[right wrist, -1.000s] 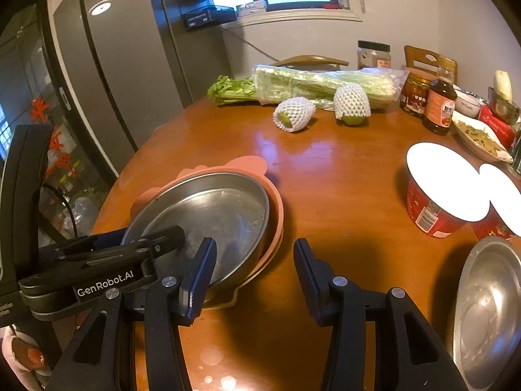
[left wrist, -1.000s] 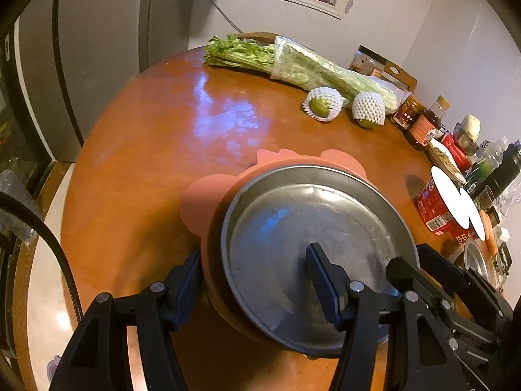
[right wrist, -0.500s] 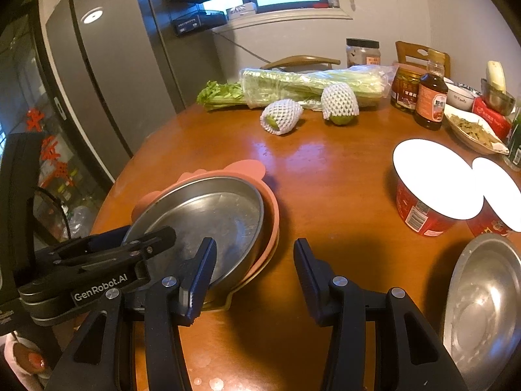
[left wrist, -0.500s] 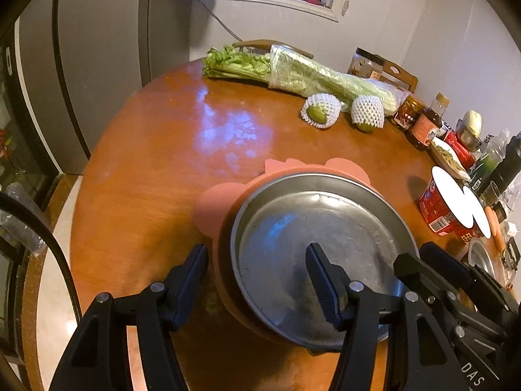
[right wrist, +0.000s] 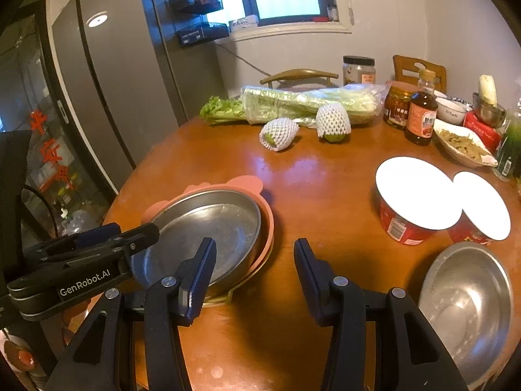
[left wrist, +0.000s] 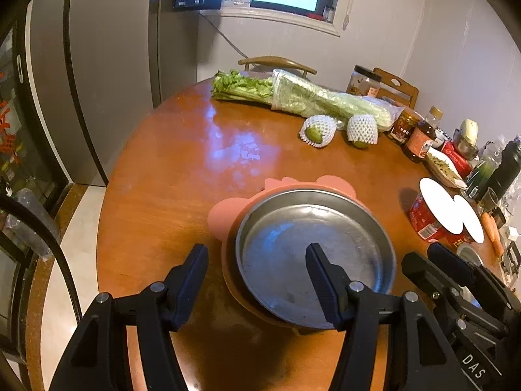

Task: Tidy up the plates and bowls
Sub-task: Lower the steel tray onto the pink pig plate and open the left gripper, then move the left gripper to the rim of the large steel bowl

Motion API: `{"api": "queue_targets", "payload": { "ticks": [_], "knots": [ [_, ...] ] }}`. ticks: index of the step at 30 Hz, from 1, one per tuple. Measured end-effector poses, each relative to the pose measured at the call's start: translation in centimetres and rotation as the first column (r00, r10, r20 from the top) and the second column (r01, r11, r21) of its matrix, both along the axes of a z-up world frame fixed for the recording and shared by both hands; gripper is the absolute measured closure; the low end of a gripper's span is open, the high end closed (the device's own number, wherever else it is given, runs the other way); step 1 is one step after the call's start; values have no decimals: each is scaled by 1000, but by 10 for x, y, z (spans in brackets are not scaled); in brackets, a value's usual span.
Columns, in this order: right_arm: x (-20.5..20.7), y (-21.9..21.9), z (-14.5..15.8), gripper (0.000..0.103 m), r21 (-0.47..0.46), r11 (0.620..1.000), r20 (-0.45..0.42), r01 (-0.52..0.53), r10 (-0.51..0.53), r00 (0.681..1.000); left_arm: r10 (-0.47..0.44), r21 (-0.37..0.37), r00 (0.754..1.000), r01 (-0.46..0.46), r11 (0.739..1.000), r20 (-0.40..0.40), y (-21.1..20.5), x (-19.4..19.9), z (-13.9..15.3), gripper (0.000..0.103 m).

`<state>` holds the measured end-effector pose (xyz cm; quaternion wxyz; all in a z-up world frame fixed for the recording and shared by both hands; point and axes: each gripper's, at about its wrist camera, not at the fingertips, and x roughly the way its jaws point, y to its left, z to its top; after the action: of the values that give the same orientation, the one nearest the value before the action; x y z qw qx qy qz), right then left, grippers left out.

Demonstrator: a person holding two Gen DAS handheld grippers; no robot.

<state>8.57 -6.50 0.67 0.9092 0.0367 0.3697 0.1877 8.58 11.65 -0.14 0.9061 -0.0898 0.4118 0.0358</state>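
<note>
You look to be between steps. On the left part of the table (left wrist: pixel 169 169), near its front edge, the steel plate (left wrist: pixel 312 247) already sits nested in the pink plate (left wrist: pixel 224 218), so that stack seems done. Over by the right front edge the steel bowl (right wrist: pixel 469 303) lies on its own, well apart from the stack, just in front of the two red tubs with white lids (right wrist: pixel 416 195). That bowl is, in my judgement, the piece left to bring in.

Your next move calls for swinging one tool over to the bowl, taking its rim between the fingers, and carrying it across without clipping the tubs or nudging the stack. The bowl is thin and smooth, so expect it to slip unless the rim sits squarely in the pads.

Your left gripper (left wrist: pixel 257 277) hangs partly open and holds nothing: its left finger is over bare wood and its right finger over the steel plate, so the stack's left rim lies under the gap. Whether the right finger touches the plate I cannot tell.

Your right gripper (right wrist: pixel 254 273) is likewise about half open and empty, above bare table just right of the stack, with its left finger over the plates' right rim.
</note>
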Motion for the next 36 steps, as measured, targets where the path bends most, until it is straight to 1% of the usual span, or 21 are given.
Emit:
{"api": "queue_targets", "payload": {
  "ticks": [3,5,7,19,27,32,36],
  "knots": [
    [-6,-5,8,49,-2,1000,23,4,-4,1000,1,2,1000,-1,1000,12,-5,-6,6,41],
    [-9,-8,13,48,-2,1000,37,8,-8,999,4,16,1000,-4,1000,16,-9,-9,10,41],
    [-13,-11,16,48,-3,1000,46,9,-9,999,3,28,1000,-4,1000,22,-14,-12,14,41],
    [-35,-30,40,46,5,1000,114,18,-18,993,-5,46,998,2,999,60,-34,-34,39,41],
    [-54,-42,62,44,-16,1000,190,26,-22,982,-18,74,997,12,997,81,-51,-46,56,41],
    [-63,-54,70,43,-17,999,219,33,-28,975,-27,78,994,19,997,102,-63,-54,65,41],
    [-68,-69,74,42,-4,999,231,47,-45,972,-61,37,993,57,998,100,-72,-57,69,40]
  ]
}}
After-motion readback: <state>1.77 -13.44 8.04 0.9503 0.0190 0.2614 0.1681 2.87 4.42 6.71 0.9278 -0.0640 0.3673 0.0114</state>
